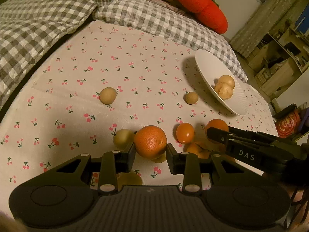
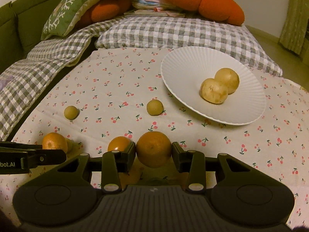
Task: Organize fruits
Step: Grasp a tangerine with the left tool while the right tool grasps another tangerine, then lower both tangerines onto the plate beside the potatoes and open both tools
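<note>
My left gripper (image 1: 150, 152) is shut on a rough-skinned orange (image 1: 150, 142) low over the cherry-print cloth (image 1: 96, 67). My right gripper (image 2: 153, 151) is shut on another orange (image 2: 153, 148); its fingers (image 1: 218, 135) show at the right of the left wrist view. Between the two lie a smooth small orange fruit (image 1: 185, 132) and a further orange (image 1: 199, 149). A pale yellow fruit (image 1: 123, 138) sits just left of my left fingers. A white ribbed plate (image 2: 193, 67) at the right holds two tan round fruits (image 2: 220, 88). Two smaller tan fruits (image 2: 154, 107) (image 2: 71, 112) rest on the cloth.
A grey checked quilt (image 2: 164, 32) borders the cloth at the back and left. Orange plush cushions (image 2: 212, 2) and a green cushion (image 2: 63, 13) lie behind it. Shelves (image 1: 280, 58) stand off to the right past the cloth's edge.
</note>
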`<state>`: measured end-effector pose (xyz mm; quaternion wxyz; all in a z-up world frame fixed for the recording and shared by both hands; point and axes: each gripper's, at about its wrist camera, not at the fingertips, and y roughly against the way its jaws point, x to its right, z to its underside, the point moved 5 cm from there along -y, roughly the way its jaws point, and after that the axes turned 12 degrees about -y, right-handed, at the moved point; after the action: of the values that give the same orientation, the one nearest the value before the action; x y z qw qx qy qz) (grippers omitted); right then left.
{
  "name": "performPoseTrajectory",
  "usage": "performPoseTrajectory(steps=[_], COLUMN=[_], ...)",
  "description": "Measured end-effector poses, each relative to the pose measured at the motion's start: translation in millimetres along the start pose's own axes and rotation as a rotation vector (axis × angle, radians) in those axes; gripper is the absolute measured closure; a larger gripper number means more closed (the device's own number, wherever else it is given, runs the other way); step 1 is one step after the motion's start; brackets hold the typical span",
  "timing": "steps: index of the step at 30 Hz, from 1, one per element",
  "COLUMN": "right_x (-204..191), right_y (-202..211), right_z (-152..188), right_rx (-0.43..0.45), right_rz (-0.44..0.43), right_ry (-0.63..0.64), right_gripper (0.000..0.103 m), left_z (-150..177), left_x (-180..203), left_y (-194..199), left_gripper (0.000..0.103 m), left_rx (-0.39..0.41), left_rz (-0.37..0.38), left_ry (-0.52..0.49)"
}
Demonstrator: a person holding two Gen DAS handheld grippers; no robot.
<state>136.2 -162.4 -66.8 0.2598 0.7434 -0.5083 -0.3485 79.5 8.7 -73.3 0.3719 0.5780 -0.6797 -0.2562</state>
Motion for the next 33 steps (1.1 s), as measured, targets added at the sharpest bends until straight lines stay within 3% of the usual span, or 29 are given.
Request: performPoseTrajectory(steps=[15,21,33], right_x=[6.0,31.7,71.7], right_y=[10.6,30.8,53.1], right_z=[-7.9,-26.1,-44.1], right_rx=[0.032,0.091,0.167], right_rz=[-0.025,-0.033,0.036], right_ry=[-0.046,-0.149,-0.261], right_gripper=[0.066,0.066,0.066], left_z=[-11.8,-20.0,-46.0], left_x=[13.9,28.4,71.0], left_y=[7.8,12.4,10.8], left_gripper=[0.083,0.083,0.083], left_rx=[0.058,0.083,0.129], left_rz=[0.001,0.036,0.070], left_ry=[-0.085,-0.108,-0.180])
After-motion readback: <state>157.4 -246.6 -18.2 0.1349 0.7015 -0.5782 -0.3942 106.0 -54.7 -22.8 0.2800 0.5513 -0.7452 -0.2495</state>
